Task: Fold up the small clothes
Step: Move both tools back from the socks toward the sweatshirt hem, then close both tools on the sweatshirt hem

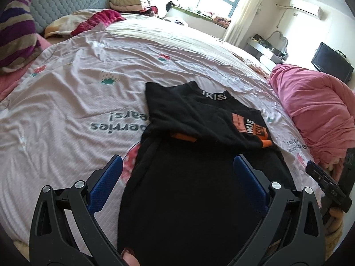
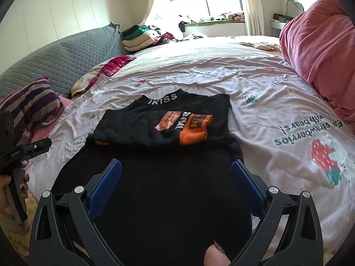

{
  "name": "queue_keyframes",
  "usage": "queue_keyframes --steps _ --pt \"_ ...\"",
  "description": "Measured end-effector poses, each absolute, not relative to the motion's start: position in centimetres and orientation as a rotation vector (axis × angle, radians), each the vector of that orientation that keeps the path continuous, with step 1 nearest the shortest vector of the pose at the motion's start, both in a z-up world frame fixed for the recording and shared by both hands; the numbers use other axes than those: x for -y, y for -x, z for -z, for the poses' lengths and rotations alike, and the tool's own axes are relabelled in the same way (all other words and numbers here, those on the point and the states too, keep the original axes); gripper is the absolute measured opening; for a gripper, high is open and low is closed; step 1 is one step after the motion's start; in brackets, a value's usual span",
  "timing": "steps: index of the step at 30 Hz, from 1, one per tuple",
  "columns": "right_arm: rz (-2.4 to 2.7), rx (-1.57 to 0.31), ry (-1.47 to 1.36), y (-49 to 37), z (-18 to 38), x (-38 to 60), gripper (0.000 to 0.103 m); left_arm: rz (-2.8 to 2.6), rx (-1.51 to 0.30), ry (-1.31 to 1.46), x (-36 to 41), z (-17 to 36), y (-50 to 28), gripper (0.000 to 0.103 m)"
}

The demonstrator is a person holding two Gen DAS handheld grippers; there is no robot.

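A black top (image 1: 188, 188) with a white-lettered collar and orange sleeve patches lies flat on the bed, sleeves folded in across the chest; it also shows in the right wrist view (image 2: 168, 188). My left gripper (image 1: 177, 161) is open above the top's lower half, its blue pads (image 1: 106, 184) spread wide and empty. My right gripper (image 2: 176, 166) is open too, over the same lower half, and holds nothing. The left gripper also shows in the right wrist view (image 2: 33, 148) at the left edge, and the right gripper shows in the left wrist view (image 1: 326, 181) at the right edge.
The bed has a pale pink strawberry-print cover (image 1: 77, 93). A pink bundled quilt (image 1: 315, 108) lies at the right. A striped pillow (image 2: 33, 106) and grey headboard (image 2: 66, 59) stand on the left. A stack of folded clothes (image 2: 142, 35) sits at the far corner.
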State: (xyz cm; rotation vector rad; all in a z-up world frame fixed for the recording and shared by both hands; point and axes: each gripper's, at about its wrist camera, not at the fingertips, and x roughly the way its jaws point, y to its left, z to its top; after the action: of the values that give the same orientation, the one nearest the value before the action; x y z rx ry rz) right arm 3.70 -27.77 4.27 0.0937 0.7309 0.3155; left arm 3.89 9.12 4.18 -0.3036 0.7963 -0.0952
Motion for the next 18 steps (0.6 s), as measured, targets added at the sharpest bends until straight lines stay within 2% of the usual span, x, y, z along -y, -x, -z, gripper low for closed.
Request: queue_keyframes --steps 18 --pt "-0.296 -0.82 -0.076 0.6 -1.1 29.5 0.098 0.017 -0.926 0.277 -10.9 0.2 1.6 0.093"
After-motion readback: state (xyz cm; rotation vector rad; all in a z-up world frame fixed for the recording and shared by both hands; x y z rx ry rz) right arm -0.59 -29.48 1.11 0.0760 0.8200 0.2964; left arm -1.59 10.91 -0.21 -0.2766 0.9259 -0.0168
